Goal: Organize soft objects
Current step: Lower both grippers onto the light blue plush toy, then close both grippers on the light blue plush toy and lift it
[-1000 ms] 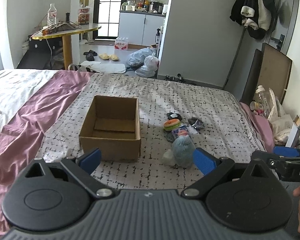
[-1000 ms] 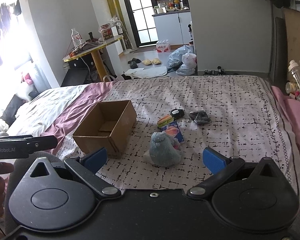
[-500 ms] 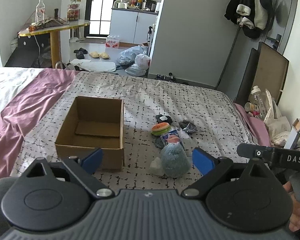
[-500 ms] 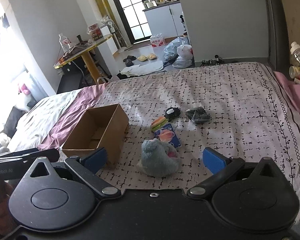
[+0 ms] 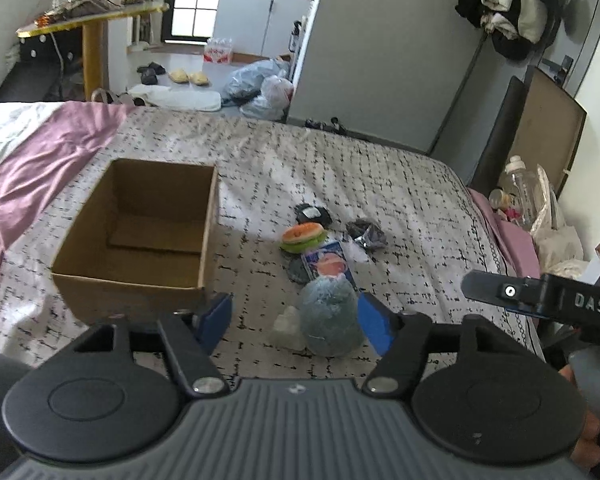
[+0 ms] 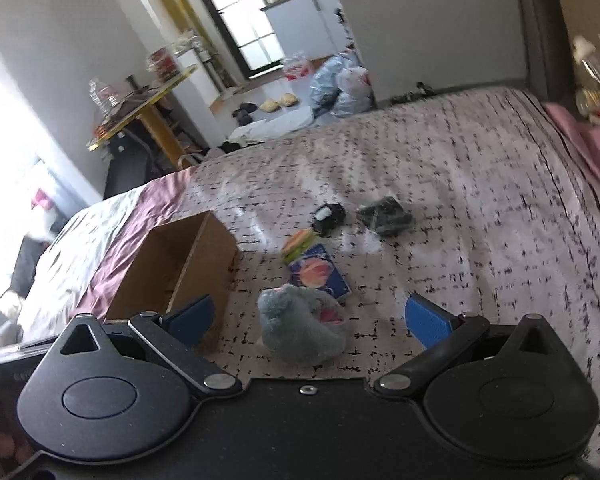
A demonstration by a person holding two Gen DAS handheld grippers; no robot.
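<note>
Hovering low in frame, left gripper (image 5: pixel 296 322) and right gripper (image 6: pixel 308 318) both spread apart, framing grey plush (image 5: pixel 330 322) beside cardboard box (image 5: pixel 140 236).

Matt brown cardboard box (image 5: pixel 140 236) beside a fuzzy grey plush toy (image 5: pixel 330 320) on printed cloth bedspread (image 5: pixel 400 184).

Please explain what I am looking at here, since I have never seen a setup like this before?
There is no robot: a person holds a two-finger gripper in each hand, each with a camera looking out along its fingers. One picture is from the left gripper, the other from the right gripper. Both are open and hold nothing. On the bed sit an empty cardboard box, a grey plush toy, a burger-shaped toy, a blue packet and two dark bundles. The plush toy lies closest to both grippers.
</note>
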